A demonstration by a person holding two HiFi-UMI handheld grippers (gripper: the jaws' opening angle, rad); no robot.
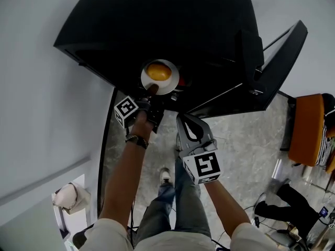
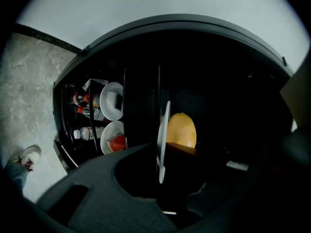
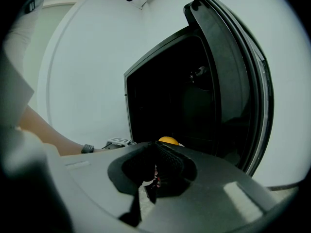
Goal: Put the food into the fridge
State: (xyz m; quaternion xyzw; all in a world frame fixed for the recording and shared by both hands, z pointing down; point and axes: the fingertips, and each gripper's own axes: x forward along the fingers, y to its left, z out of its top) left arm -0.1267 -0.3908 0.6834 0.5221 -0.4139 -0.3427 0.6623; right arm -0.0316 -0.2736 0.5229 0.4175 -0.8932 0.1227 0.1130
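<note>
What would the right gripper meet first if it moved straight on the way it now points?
Probably the white plate carrying the orange, which shows just beyond the right gripper and its shut jaws, at the fridge opening. Depth is unclear.

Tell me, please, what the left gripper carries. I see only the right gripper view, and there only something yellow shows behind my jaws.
Observer: The left gripper holds a white plate by its rim; a round orange food lies on it.
Operator: Does the fridge already hold something?
Observer: Yes. The left gripper view shows bottles and a second plate with red food inside.
</note>
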